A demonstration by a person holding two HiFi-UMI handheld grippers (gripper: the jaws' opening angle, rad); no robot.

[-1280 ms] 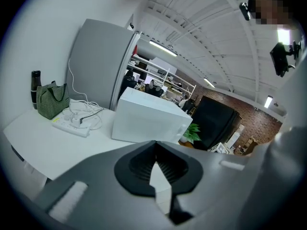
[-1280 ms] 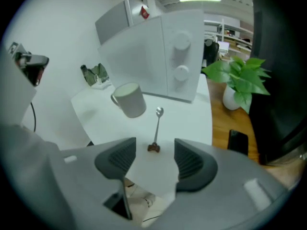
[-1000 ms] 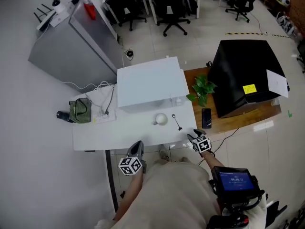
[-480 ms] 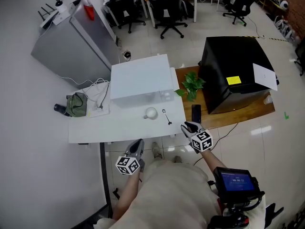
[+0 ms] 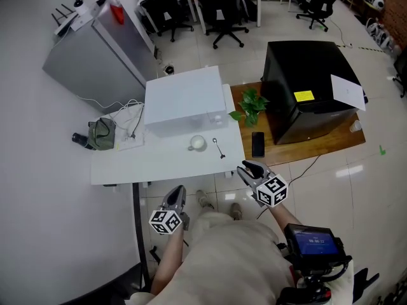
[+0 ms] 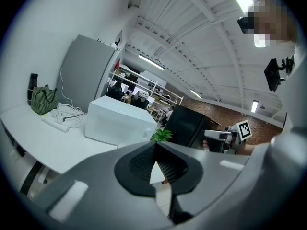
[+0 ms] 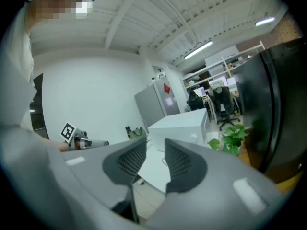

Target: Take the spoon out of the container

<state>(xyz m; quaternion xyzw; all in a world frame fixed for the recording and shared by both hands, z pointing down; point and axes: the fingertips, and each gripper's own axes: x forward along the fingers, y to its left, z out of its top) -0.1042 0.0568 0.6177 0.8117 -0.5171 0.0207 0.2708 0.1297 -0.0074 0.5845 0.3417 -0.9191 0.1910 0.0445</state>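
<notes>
A metal spoon (image 5: pixel 218 147) lies flat on the white table (image 5: pixel 140 164), just right of a small white cup (image 5: pixel 197 143). Both grippers hang in front of the table's near edge, over the floor and clear of everything. My left gripper (image 5: pixel 180 190) is below the table's middle; its pads meet at the tips with nothing between them (image 6: pixel 155 150). My right gripper (image 5: pixel 244 168) is off the table's near right corner. There its jaws (image 7: pixel 154 153) stand apart with a narrow gap that holds nothing.
A big white box (image 5: pixel 183 100) fills the back of the table, with cables and a green bag (image 5: pixel 100 134) to its left. On a low wooden stand to the right are a phone (image 5: pixel 257 143), a plant (image 5: pixel 249 107) and a black cabinet (image 5: pixel 305 88).
The head view has shifted, so the table sits further up and left. Both grippers have drawn back from the table's edge toward the person. The spoon and cup lie as before.
</notes>
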